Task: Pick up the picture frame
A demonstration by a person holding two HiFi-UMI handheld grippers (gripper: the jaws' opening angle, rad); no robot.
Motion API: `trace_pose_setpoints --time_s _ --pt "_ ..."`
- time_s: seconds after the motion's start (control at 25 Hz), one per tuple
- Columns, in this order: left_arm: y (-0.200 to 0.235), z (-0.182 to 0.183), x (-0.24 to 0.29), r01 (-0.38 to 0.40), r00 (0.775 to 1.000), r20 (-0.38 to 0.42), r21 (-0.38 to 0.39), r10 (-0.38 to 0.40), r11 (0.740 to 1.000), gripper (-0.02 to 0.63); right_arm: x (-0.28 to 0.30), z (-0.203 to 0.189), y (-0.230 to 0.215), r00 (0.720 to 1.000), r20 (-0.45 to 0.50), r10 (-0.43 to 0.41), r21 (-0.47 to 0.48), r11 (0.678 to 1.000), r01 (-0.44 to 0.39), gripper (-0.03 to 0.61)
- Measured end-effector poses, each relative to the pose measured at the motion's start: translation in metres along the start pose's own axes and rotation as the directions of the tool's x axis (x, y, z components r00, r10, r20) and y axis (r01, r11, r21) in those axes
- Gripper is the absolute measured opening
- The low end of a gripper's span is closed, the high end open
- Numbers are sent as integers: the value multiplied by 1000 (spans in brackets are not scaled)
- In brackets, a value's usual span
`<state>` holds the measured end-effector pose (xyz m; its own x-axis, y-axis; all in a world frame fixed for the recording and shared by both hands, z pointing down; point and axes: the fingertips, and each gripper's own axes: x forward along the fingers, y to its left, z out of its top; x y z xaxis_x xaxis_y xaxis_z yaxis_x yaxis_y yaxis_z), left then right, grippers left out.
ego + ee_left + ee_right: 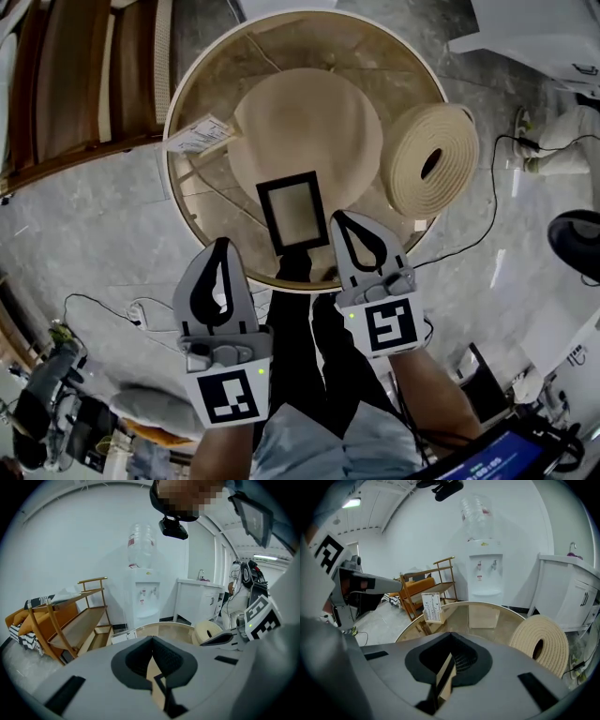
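A black picture frame [292, 210] with a pale centre lies on the near part of a round beige mat [309, 122] on the round glass table [187, 202]. My right gripper [341, 219] is shut and empty, with its tip just beside the frame's right edge. My left gripper [222, 246] is also shut and empty; it hovers over the table's near rim, left of the frame and apart from it. In the left gripper view a black frame edge [161, 686] shows through the jaw opening under the gripper's tip [152, 641]. The right gripper view shows its own tip [450, 637] the same way.
A rolled beige mat [431, 159] stands at the table's right rim. A printed card in a wooden holder [202, 134] sits at the left rim. Wooden shelving [84, 84] stands at left, a water dispenser [485, 573] beyond the table. Cables [487, 225] trail on the floor.
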<state>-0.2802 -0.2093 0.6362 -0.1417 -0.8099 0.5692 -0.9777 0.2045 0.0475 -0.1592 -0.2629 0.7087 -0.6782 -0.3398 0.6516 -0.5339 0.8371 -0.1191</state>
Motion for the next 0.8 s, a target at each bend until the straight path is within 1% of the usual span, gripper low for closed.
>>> trace_pose_setpoints --time_s 0.12,0.36,0.56,0.64,0.8 --pt "1 -15 8 4 1000 -21 -6 -4 1000 15 11 -16 1 1000 -22 6 10 1000 -6 15" --pt "4 -32 14 -1 999 -55 -17 0 1000 15 24 -37 4 999 -43 21 35 999 -20 15" --pt "4 -41 20 4 998 -61 -22 -5 1000 15 33 -59 6 996 -78 44 68 997 -38 56" --pt "2 -46 23 9 998 -59 -25 -10 1000 15 36 -70 6 994 -94 52 75 996 -45 82" --pt "-2 -62 26 15 997 -81 -34 -18 999 15 40 -89 8 990 -124 61 86 995 -51 94"
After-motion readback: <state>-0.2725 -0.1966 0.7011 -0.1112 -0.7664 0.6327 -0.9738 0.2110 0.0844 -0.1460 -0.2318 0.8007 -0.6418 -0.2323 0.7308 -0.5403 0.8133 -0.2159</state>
